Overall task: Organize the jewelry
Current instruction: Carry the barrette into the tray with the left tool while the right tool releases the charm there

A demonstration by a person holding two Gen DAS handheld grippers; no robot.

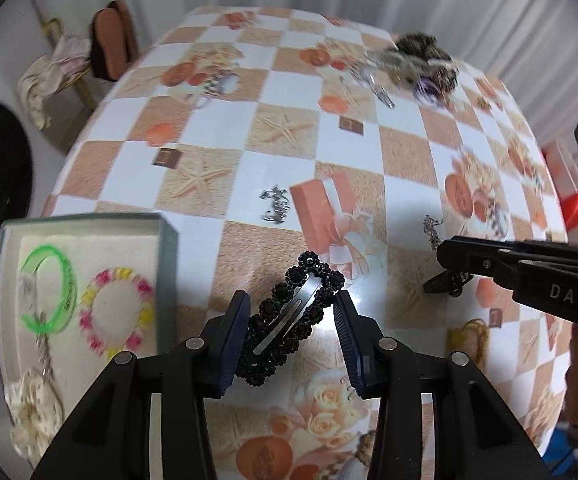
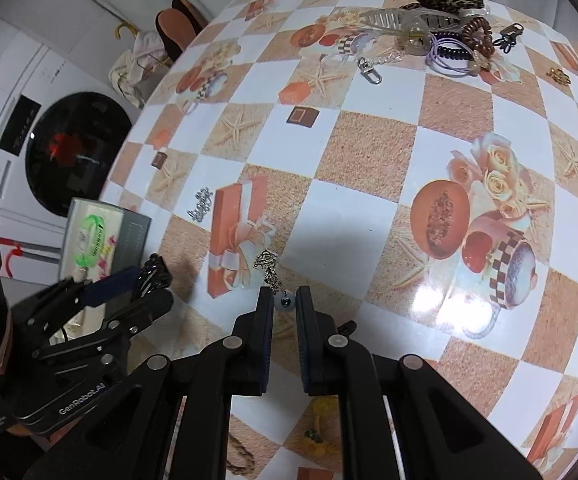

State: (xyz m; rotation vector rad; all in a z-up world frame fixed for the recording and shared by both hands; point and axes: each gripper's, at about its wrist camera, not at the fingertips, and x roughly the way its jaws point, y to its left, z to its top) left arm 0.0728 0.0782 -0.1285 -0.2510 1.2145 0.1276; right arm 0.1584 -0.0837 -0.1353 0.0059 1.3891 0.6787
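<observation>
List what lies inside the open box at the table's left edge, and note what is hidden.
Inside the box: a green bangle, a pink-and-yellow beaded bracelet, and a cream flower keychain. The left claw covers the box's near corner, so anything there is hidden.

A table (image 2: 369,152) under a checkered printed cloth carries an open jewelry box (image 1: 89,224) at its left edge. A pile of hair accessories (image 2: 449,20) lies near the far edge, and a small silver chain (image 2: 200,205) lies mid-table.

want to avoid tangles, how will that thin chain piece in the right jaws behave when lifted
The chain piece is fine links, so probably floppy, dangling and swinging. It looks light. Held only at its round end, it may twist or snag.
</observation>
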